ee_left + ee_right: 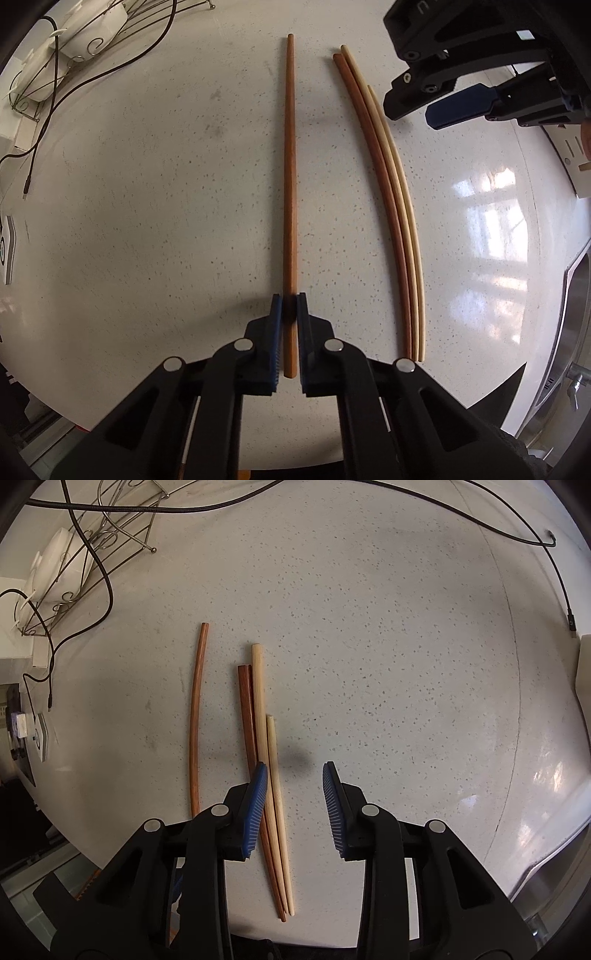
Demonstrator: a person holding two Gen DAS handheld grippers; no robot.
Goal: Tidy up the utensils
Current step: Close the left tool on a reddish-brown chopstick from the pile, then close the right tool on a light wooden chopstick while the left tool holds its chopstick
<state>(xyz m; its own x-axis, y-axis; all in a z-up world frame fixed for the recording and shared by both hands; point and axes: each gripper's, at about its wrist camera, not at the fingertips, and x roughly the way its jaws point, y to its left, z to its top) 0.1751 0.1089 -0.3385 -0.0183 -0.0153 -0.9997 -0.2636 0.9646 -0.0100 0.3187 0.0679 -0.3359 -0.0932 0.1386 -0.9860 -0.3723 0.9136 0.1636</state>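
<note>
While gripped: brown chopstick [290,184] between left tongs [290,314].

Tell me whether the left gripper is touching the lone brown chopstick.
Touching: the left wrist view shows the left gripper pads pressed against both sides of the lone brown chopstick.

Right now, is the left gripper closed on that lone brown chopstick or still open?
Shut on it. The left gripper has both blue pads against the lone brown chopstick, with no gap showing on either side.

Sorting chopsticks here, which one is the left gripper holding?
The lone brown chopstick, lying apart from the other three; the left gripper is shut on it.
</note>
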